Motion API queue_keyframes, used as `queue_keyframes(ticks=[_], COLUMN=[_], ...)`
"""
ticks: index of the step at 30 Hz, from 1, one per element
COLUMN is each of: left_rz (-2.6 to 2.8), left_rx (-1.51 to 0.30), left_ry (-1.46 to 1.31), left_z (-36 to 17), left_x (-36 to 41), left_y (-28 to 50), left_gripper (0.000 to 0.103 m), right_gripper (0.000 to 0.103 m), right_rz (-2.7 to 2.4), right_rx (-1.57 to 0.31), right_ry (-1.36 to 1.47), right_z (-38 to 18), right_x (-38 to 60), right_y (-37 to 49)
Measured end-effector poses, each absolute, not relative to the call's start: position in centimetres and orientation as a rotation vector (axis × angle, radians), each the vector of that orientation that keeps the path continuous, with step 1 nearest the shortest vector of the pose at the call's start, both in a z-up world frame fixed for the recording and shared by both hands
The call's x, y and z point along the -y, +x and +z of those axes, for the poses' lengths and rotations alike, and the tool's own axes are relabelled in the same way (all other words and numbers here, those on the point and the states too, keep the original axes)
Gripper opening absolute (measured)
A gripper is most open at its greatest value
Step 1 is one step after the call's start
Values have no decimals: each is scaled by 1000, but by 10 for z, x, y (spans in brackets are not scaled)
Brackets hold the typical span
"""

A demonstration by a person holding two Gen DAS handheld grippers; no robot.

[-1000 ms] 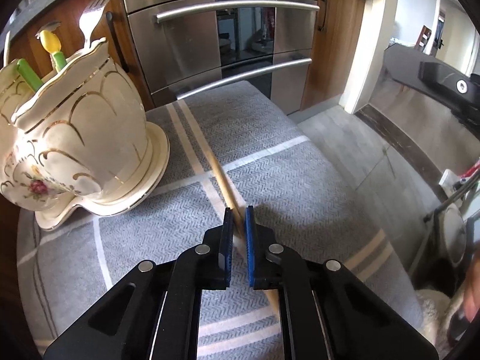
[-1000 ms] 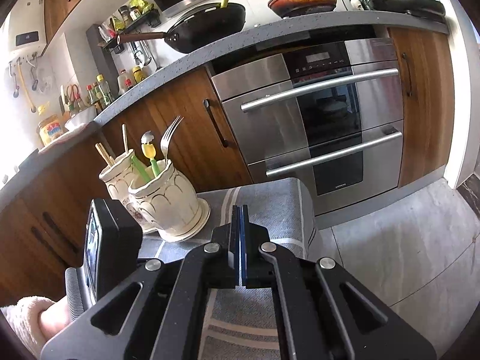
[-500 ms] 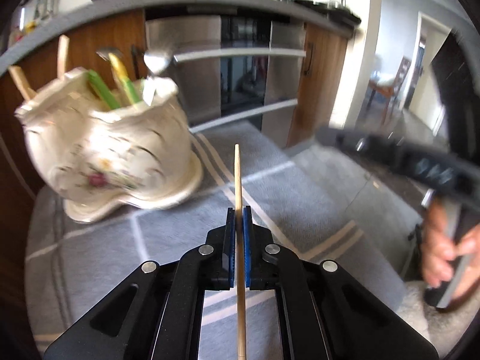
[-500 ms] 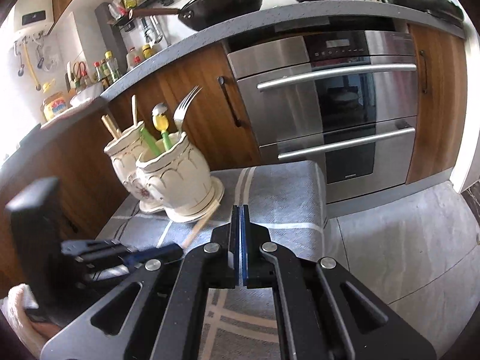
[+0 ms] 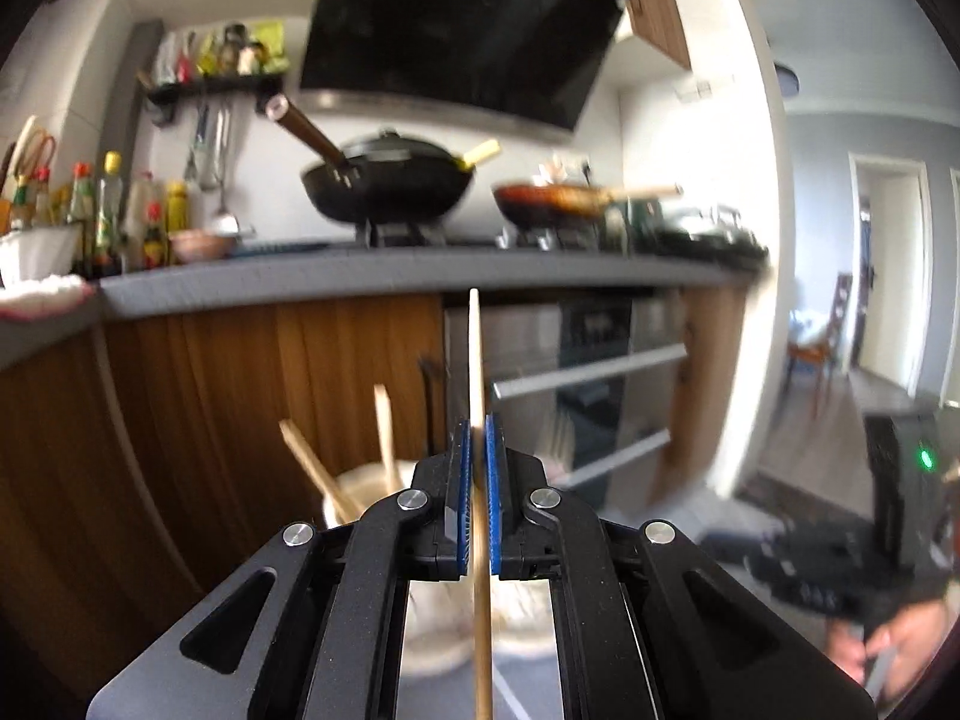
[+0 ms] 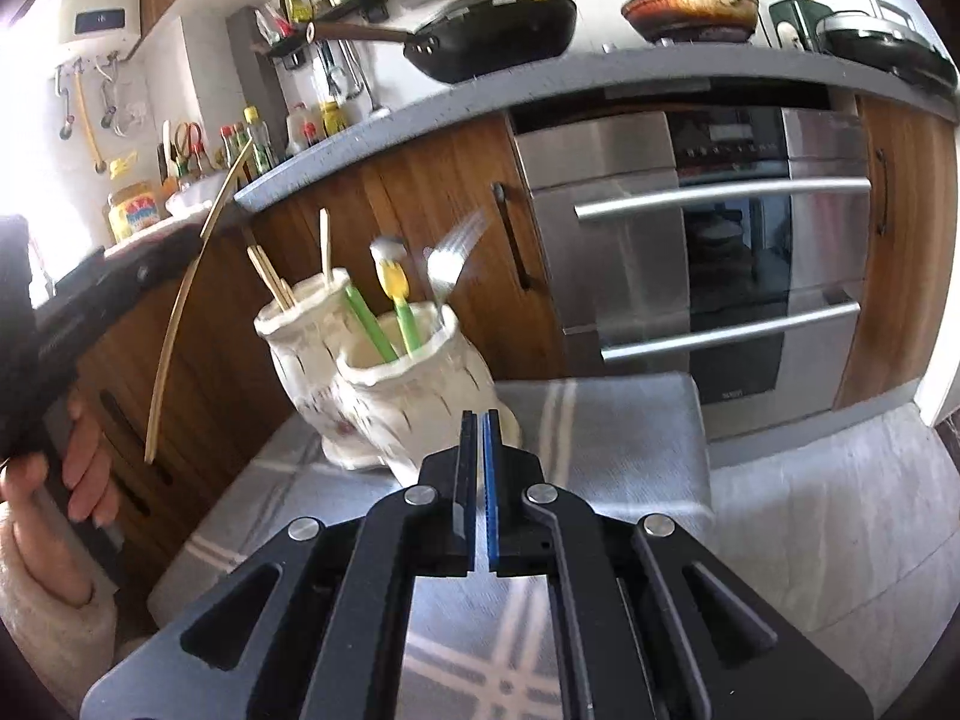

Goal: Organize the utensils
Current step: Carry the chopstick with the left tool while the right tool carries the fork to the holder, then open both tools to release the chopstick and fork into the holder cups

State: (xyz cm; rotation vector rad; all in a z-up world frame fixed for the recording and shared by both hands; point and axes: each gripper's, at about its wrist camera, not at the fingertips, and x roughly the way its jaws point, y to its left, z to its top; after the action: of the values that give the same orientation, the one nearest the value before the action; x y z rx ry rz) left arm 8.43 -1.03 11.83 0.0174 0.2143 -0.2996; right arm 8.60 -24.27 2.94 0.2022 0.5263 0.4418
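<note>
Home kitchen: oven (image 6: 720, 252), wok (image 6: 492, 36).

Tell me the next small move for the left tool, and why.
Probably carry the chopstick over the rear holder and tip it downward. The left tool grips it mid-length, raised off the cloth, and that holder already holds the other chopsticks; the front holder has the fork and spoons.

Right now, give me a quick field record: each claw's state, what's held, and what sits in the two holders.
left claw: shut on chopstick, lifted clear of the cloth
chopstick pose: roughly upright in the left view
right claw: shut, nothing between its pads
rear holder: chopsticks only
front holder: fork, yellow-topped utensil, green handle
holders: side by side on the grey striped cloth
</note>
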Motion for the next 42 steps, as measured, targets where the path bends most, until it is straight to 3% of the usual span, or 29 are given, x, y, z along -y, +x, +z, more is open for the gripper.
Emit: queue_keyframes(ticks=[13,27,30,37,39,42], left_rz=[-206,-244,-274,-283,-284,-260], left_rx=[-119,-188,-245,-308,-325,-329], left_ry=[-66,-75,-38,5,9,24], left_z=[122,86,80,67,63,51], left_x=[2,-16,-13,-14,-14,-16], left_y=[175,149,139,102,92,71], left_gripper=[5,5,5,25,34,52], right_gripper=[2,2,20,35,38,49], right_rz=[510,534,538,523,518,513], right_rx=[-465,-481,-482,-464,-456,-435], right_ry=[159,93,90,52,42,33], right_z=[18,7,5,2,3,4], right_x=[222,205,203,196,194,193], right_y=[84,82,82,77,75,69])
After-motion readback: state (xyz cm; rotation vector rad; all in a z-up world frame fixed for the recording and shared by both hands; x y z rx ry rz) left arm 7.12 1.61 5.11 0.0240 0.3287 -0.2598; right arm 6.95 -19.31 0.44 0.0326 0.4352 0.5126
